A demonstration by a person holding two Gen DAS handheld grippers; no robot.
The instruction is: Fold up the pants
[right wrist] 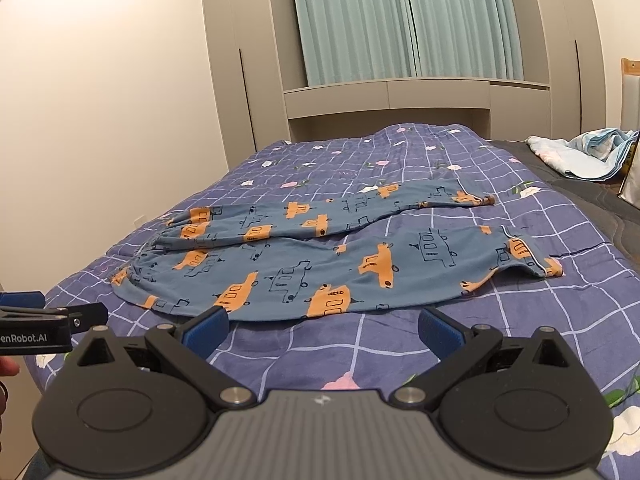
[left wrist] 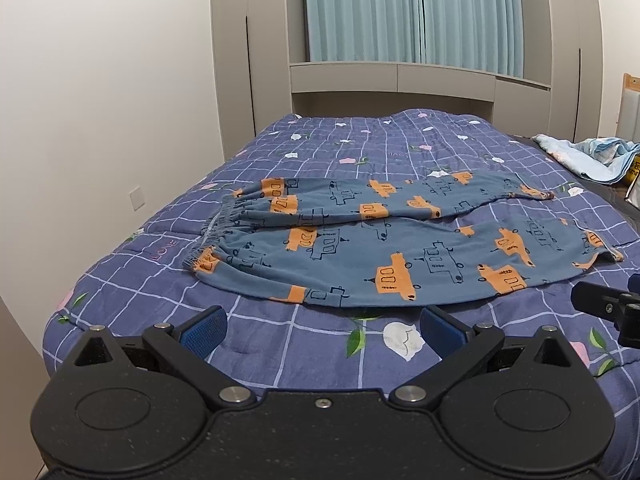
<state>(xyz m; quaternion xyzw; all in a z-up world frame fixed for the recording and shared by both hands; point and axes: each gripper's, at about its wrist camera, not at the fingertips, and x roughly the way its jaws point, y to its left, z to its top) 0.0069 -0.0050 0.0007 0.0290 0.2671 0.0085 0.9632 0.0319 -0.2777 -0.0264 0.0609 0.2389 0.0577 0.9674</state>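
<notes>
Left gripper [left wrist: 322, 330]: jaws spread wide, blue pads [left wrist: 204, 332] bare, nothing held; it hovers over the quilt [left wrist: 280, 344] just short of the pants' near edge. The right gripper shows at 3 o'clock in this view [left wrist: 608, 308].

Right gripper [right wrist: 322, 330]: jaws likewise spread wide and empty, the pads [right wrist: 438, 330] apart above the quilt [right wrist: 380, 344], the left pad tip close to the pants' hem line. The left gripper enters at 9 o'clock [right wrist: 40, 320], with part of a hand [right wrist: 6, 372] below it.

Pants [left wrist: 380, 240]: blue, printed with orange and outlined cars, lying flat across the quilt at 12 o'clock from both grippers [right wrist: 320, 264]. Elastic waistband toward 9 o'clock, the two legs running toward 3 o'clock, slightly parted at the cuffs; unfolded.

Background: a crumpled pale blanket [left wrist: 588, 156] at 2 o'clock, teal curtains [left wrist: 412, 12] and grey cabinets [left wrist: 248, 60] at 12 o'clock.
</notes>
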